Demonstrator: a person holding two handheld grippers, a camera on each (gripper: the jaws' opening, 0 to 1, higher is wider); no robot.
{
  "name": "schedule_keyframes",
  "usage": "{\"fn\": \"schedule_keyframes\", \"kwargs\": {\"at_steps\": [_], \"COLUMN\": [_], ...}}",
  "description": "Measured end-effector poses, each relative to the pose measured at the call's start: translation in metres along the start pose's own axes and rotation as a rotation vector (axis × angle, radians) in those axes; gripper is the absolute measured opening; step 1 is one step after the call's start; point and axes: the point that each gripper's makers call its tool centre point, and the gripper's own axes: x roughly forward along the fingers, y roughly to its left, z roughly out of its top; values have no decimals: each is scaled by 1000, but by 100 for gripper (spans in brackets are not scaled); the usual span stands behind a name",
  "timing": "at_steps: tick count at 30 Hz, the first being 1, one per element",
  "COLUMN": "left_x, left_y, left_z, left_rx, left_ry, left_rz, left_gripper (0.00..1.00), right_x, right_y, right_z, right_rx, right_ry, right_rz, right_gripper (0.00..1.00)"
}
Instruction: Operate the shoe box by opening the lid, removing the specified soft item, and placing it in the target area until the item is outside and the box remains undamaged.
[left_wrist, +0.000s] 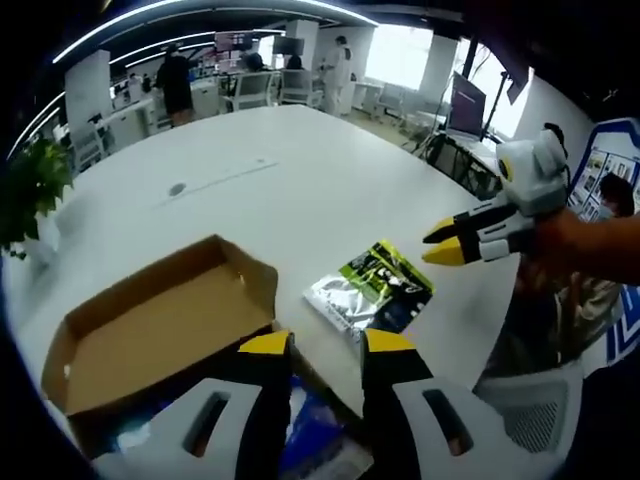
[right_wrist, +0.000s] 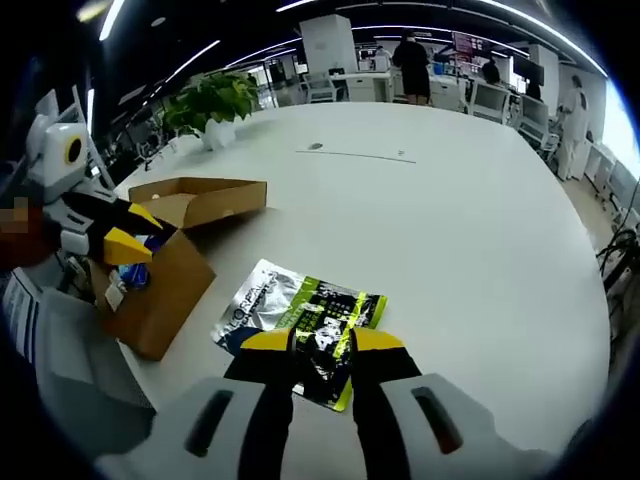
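A large white table (left_wrist: 330, 170) stretches away toward an office with desks and people standing at 12 o'clock. On it, at 8 o'clock in the left gripper view, sits a brown cardboard shoe box (left_wrist: 150, 335) with its lid (left_wrist: 170, 280) folded open; something blue shows inside. Just beside the box, on the bare tabletop, lies the soft item, a flat silver, green and black packet (left_wrist: 372, 290), fully outside the box. A potted plant (right_wrist: 212, 100) stands at the table's far edge. The left gripper (left_wrist: 328, 343) hangs above the box's near edge, jaws spread, holding nothing. The right gripper (right_wrist: 322, 340) hovers above the packet, jaws slightly parted and empty.
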Motion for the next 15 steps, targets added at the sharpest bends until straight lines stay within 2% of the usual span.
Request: {"fn": "schedule_keyframes", "kwargs": {"at_steps": [10,15], "left_x": [-39,-59], "left_y": [24,38], "left_z": [-23,-37], "left_rx": [-25,-35], "left_ry": [-16,-29], "left_rz": [35,49], "left_gripper": [26,27], "right_x": [-6,-4], "right_y": [44,75], "right_z": [15,22], "right_rx": [-24,-45], "right_ry": [-33,-43], "right_rz": [12,24], "right_gripper": [20,20]}}
